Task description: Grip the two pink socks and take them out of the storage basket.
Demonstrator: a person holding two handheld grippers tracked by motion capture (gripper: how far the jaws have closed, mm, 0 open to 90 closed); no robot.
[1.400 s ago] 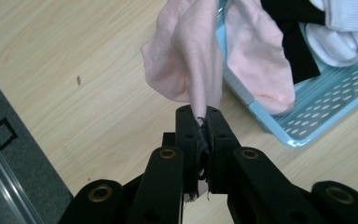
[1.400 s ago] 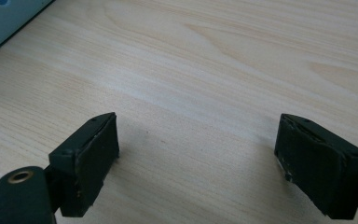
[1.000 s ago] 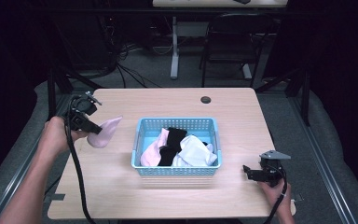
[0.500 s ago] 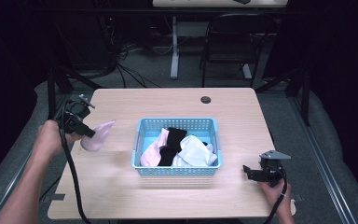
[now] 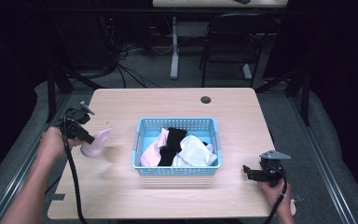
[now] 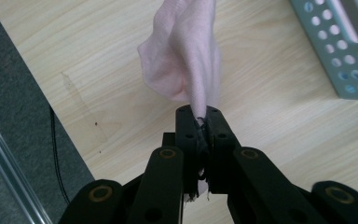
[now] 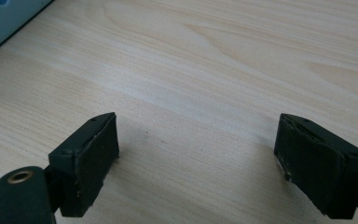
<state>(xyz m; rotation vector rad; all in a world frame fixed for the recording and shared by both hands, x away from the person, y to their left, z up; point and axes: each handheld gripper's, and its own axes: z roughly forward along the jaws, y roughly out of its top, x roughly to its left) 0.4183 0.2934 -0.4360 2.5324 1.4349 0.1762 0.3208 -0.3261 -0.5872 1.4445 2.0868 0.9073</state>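
At the left of the light wooden tabletop [image 5: 177, 100], a soft pale-pink fabric sock [image 5: 95, 142] is being held by the left hand-held gripper [image 5: 86, 138]. The jaws are being pressed together on one end of the sock; in the left gripper view the pink cloth [image 6: 186, 56] is being pinched between the two black jaws [image 6: 199, 123] and is extending straight away from the fingertips. The sock's long axis is therefore being kept in line with the jaws, pointing toward the tabletop and slightly toward the light-blue perforated plastic basket [image 5: 142, 133]. The free end is being carried low over the wood, near the left edge; contact with the surface cannot be confirmed.

The basket is being positioned at the tabletop centre, well apart from the sock, with pink, black and white garments inside. The left hand is judged the nearer hand for the coming set-down or transfer.

At the right, the right hand-held gripper [image 5: 251, 172] is being rested near the front edge, jaws spread wide [image 7: 196, 158], with nothing between them.
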